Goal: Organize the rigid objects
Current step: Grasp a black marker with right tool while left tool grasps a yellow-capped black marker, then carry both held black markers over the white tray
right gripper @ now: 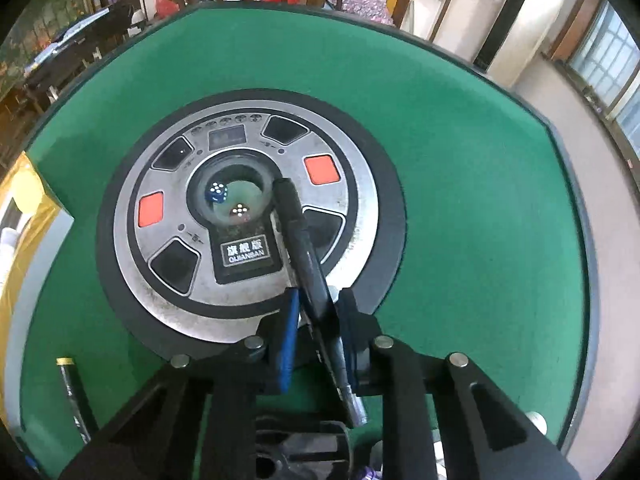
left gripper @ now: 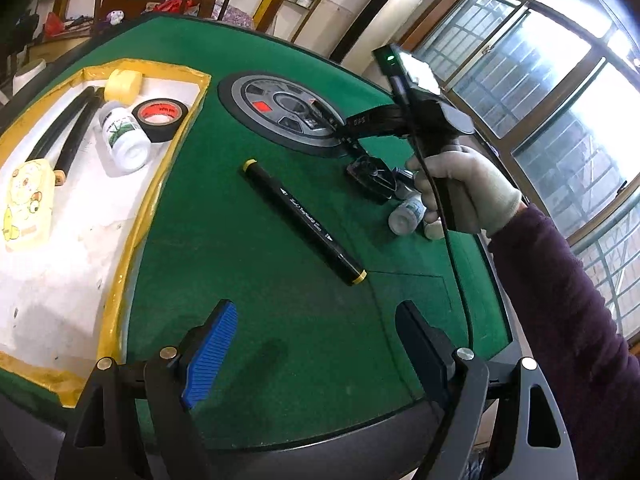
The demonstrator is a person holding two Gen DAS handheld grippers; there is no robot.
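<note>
While the right gripper [right gripper: 316, 312] clamps a black pen [right gripper: 298, 232], the left gripper [left gripper: 316, 356] stands released.
Pen tip points to 11 o'clock over the table's centre dial [right gripper: 248, 300]; a marker [left gripper: 304, 222] lies at 12 o'clock of the left jaws.

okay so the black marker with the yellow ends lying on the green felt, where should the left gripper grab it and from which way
Grip the marker at mid-barrel, from above, jaws turned across its diagonal length. It lies flat on the felt with open space on both sides. The left gripper is open with nothing between its jaws.
</note>
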